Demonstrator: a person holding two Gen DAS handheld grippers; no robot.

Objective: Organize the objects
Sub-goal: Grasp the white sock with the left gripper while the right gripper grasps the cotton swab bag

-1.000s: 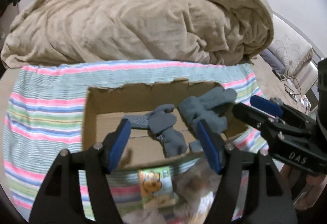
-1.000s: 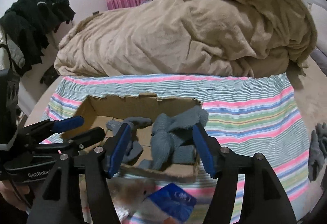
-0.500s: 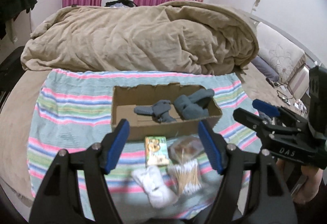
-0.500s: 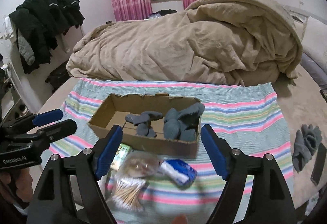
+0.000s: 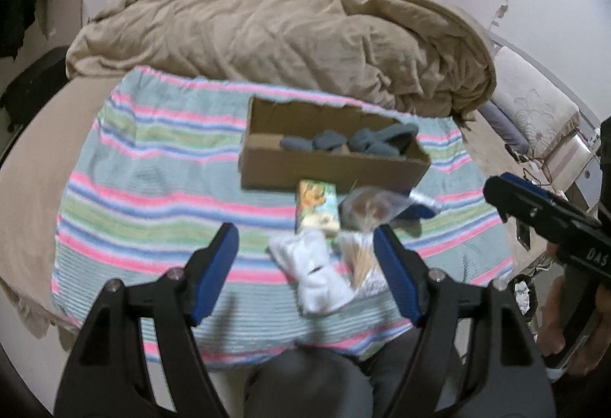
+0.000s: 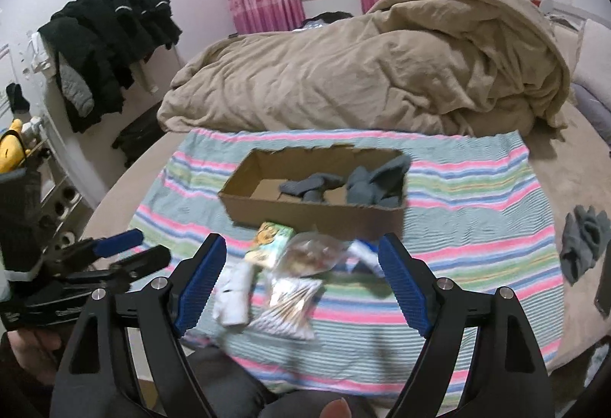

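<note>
From your left wrist view, your left gripper [image 5: 305,273] hangs with fingers apart and bare above the striped cloth's [image 5: 152,173] near edge. The cardboard box [image 5: 328,166] holding grey gloves [image 5: 355,143] sits toward the cloth's far edge.

From your right wrist view, your right gripper [image 6: 301,280] is likewise spread and bare. The green packet [image 6: 269,240], clear bag [image 6: 311,257], white socks [image 6: 233,297] and cotton swabs [image 6: 286,307] lie between box and near edge.

Soft indoor light is falling evenly, giving weak shadows. Small items between the left gripper [image 5: 305,276] fingers are looking blurred. Fisheye distortion is bending and darkening all edges.
</note>
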